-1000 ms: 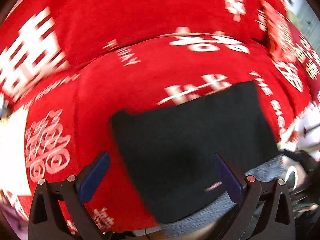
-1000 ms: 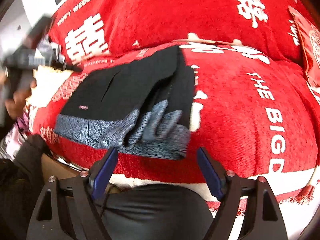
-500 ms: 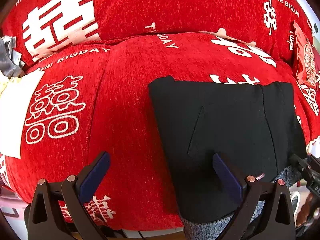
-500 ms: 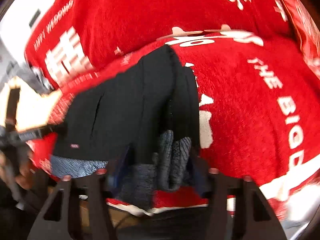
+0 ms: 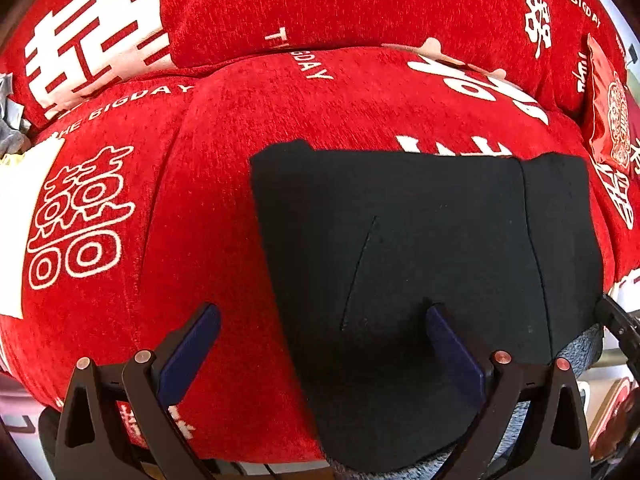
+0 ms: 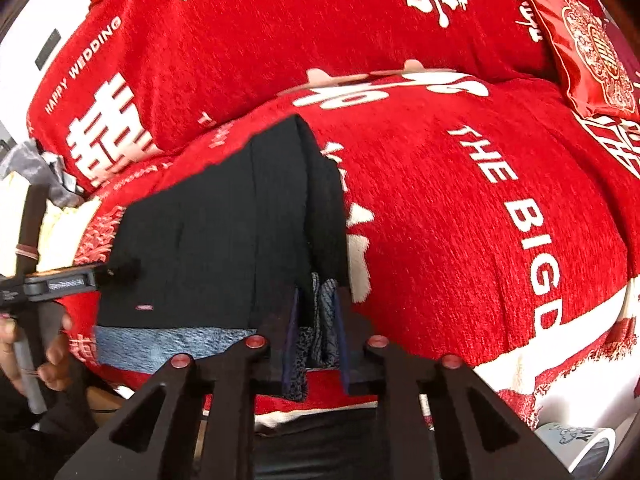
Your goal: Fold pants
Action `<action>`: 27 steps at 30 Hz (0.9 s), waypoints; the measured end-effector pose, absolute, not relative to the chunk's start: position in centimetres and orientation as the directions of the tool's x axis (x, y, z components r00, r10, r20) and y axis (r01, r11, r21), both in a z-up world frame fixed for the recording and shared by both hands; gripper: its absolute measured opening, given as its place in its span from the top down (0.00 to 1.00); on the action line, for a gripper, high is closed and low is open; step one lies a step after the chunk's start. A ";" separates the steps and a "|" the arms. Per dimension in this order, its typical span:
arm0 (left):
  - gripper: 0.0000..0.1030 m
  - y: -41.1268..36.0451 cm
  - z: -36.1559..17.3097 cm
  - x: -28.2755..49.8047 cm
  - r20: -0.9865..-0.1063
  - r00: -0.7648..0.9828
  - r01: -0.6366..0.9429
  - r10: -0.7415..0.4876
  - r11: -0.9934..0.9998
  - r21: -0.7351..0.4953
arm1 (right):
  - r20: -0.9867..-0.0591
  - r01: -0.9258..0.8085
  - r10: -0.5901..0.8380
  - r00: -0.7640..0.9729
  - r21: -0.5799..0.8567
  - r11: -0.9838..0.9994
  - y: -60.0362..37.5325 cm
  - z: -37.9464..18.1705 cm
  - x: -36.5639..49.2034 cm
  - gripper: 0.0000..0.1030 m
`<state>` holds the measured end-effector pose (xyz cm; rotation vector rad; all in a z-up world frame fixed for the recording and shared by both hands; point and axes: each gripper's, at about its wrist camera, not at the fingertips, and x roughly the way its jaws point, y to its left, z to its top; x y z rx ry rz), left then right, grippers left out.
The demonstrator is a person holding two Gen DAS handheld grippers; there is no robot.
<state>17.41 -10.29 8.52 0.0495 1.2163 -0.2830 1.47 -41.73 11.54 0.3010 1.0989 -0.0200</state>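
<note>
The black pants (image 5: 420, 264) are already folded small on the red sofa (image 5: 200, 208). Their grey edge is pinched by the right gripper (image 6: 316, 340). The left gripper (image 5: 320, 344) is held wide open just above them.

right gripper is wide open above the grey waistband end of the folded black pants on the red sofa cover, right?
Not quite. The right wrist view shows the right gripper shut on the grey waistband end of the folded black pants, its blue pads pinching the fabric, not wide open above it. The pants do lie on the red sofa cover.
</note>
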 end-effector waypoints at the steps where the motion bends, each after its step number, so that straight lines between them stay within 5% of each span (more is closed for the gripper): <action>1: 0.01 -10.2 9.0 17.4 -0.924 0.332 0.244 -0.188 0.964 -0.108 | -0.871 0.159 0.122 0.476 0.222 0.962 -41.7 12.3 1.7 0.61; 3: 0.01 -9.8 9.7 17.7 -0.911 0.367 0.240 -0.189 0.965 -0.104 | -0.844 0.140 0.084 0.530 0.185 0.973 -41.5 13.9 2.5 0.19; 4: 0.01 -9.6 9.9 18.0 -0.909 0.374 0.230 -0.185 0.968 -0.103 | -0.835 0.140 0.065 0.547 0.168 0.976 -41.3 14.3 3.0 0.13; 10: 0.01 -9.4 8.7 19.5 -0.928 0.328 0.195 -0.175 0.974 -0.115 | -0.879 0.104 0.091 0.467 0.157 0.982 -40.1 11.9 11.0 0.12; 11: 0.01 -9.5 8.4 19.5 -0.929 0.326 0.197 -0.174 0.974 -0.113 | -0.892 0.100 0.095 0.442 0.154 0.983 -39.9 11.0 11.7 0.27; 12: 0.01 -9.5 8.3 19.4 -0.927 0.329 0.197 -0.177 0.974 -0.116 | -0.904 0.085 0.123 0.409 0.171 0.982 -39.6 9.8 12.5 0.53; 13: 0.00 -9.6 8.4 19.4 -0.927 0.330 0.197 -0.175 0.974 -0.114 | -0.913 0.077 0.143 0.382 0.186 0.980 -39.4 9.1 13.0 0.55; 15: 0.01 -9.7 8.7 19.4 -0.928 0.332 0.205 -0.170 0.973 -0.105 | -0.896 0.049 0.128 0.426 0.164 0.985 -38.8 10.3 12.9 0.89; 27: 0.01 -11.8 8.6 20.8 -0.936 0.300 0.215 -0.185 0.969 -0.122 | -0.893 0.122 0.097 0.439 0.167 0.978 -40.3 10.2 12.7 0.85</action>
